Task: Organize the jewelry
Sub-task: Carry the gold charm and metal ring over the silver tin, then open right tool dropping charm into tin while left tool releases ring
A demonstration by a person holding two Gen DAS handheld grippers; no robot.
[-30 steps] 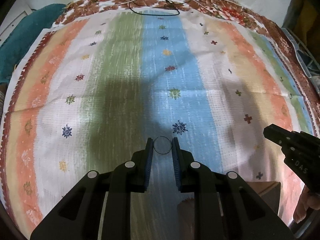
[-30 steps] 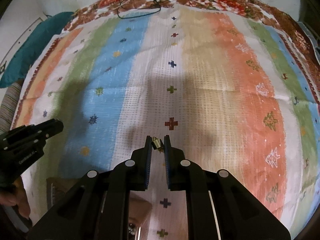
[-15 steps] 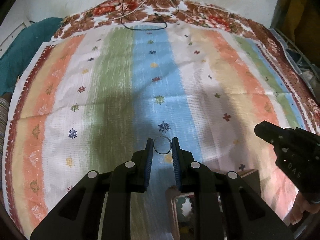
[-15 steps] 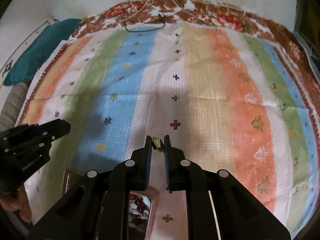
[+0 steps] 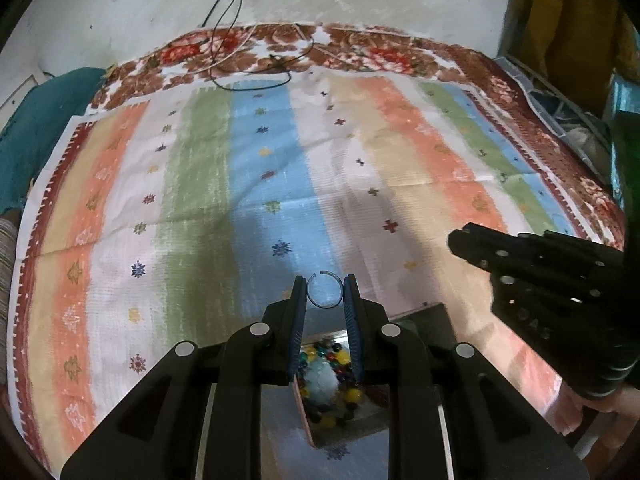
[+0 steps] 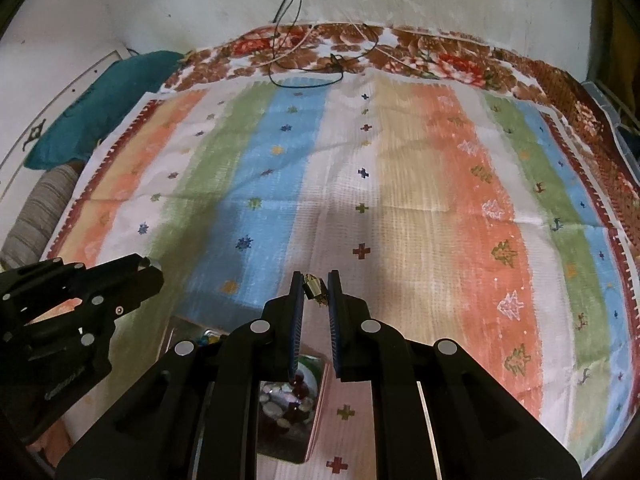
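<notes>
My left gripper (image 5: 325, 290) is shut on a thin open ring (image 5: 325, 275) held between its fingertips, above the striped cloth. Below it lies a jewelry box (image 5: 424, 316) holding colourful beads (image 5: 332, 380). My right gripper (image 6: 316, 288) is shut on a small gold earring (image 6: 313, 285). The box also shows under it in the right wrist view (image 6: 316, 420), with stones and dark beads (image 6: 284, 396) inside. The right gripper shows at the right of the left wrist view (image 5: 532, 280); the left gripper shows at the left of the right wrist view (image 6: 80, 300).
A striped cloth (image 5: 200, 184) covers a bed with a floral brown border (image 5: 360, 48). Black and white cables (image 5: 256, 68) lie at the far edge by the wall. A teal pillow (image 6: 104, 100) sits at the far left.
Both grippers have pulled back and up toward me, each still holding its piece. The jewelry box has come into view beneath them.
</notes>
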